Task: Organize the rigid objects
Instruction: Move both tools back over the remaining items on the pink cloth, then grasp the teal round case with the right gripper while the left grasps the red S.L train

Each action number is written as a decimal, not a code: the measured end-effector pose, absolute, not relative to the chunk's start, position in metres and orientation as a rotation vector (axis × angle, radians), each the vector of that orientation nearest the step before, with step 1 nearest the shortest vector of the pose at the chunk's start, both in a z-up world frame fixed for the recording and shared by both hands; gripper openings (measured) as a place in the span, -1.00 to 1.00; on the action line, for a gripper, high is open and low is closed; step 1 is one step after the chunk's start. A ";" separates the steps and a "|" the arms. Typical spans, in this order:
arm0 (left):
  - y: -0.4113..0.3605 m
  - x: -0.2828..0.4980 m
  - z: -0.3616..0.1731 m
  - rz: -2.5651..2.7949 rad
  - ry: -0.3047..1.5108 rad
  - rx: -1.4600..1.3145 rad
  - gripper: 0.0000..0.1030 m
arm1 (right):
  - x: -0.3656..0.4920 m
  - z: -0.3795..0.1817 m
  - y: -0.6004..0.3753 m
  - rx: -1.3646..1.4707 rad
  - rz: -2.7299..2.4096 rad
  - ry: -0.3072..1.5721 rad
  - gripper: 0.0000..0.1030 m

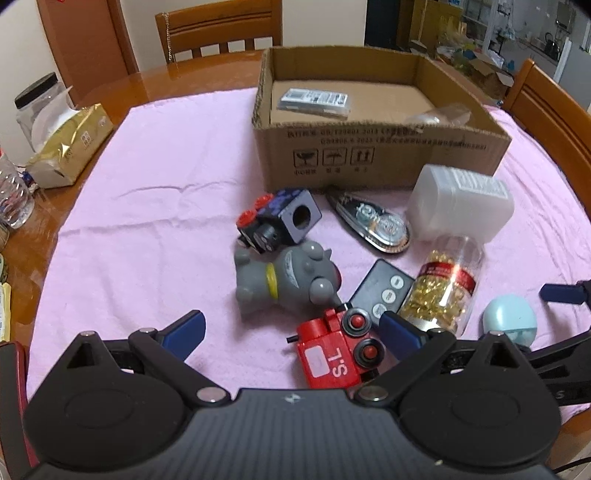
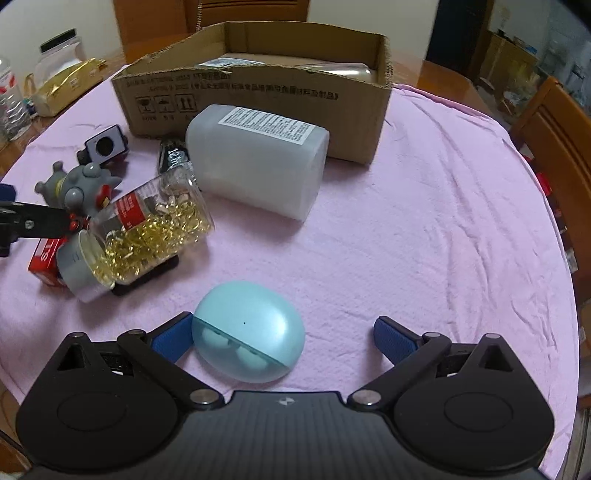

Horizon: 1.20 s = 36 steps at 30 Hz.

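My left gripper [image 1: 291, 328] is open, with a red toy train [image 1: 336, 349] lying between its fingers on the pink cloth. My right gripper [image 2: 282, 338] is open around a light blue earbud case [image 2: 249, 332]; its left finger touches the case, its right finger stands apart. An open cardboard box [image 1: 373, 162] stands at the back, also in the right wrist view [image 2: 255, 96]. It holds a small packet [image 1: 314, 101] and a clear item [image 1: 439, 116]. Between me and the box lie a grey toy figure [image 1: 284, 277], a dark toy block [image 1: 280, 219], a black remote [image 1: 382, 293], a capsule jar [image 1: 443, 284] and a white plastic bottle [image 2: 258, 162].
A flat shiny oval item [image 1: 373, 227] lies before the box. A gold bag [image 1: 66, 147], a clear jar [image 1: 37, 107] and a water bottle [image 1: 11, 195] stand at the table's left edge. Wooden chairs [image 1: 221, 29] surround the table. The cloth's right side [image 2: 443, 240] is bare.
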<state>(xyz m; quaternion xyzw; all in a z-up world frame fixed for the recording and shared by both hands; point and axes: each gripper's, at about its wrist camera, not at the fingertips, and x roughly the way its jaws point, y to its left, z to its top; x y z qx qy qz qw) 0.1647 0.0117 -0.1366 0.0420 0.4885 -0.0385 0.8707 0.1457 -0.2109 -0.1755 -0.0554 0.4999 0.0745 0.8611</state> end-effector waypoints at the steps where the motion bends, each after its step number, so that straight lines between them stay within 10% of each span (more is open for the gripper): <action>1: 0.012 0.165 -0.139 -0.081 1.029 0.086 0.94 | 0.146 -0.176 -0.211 -0.119 0.161 1.053 1.00; 36: 0.053 0.144 -0.165 0.011 1.120 0.090 0.96 | 0.155 -0.166 -0.182 -0.428 0.646 1.130 1.00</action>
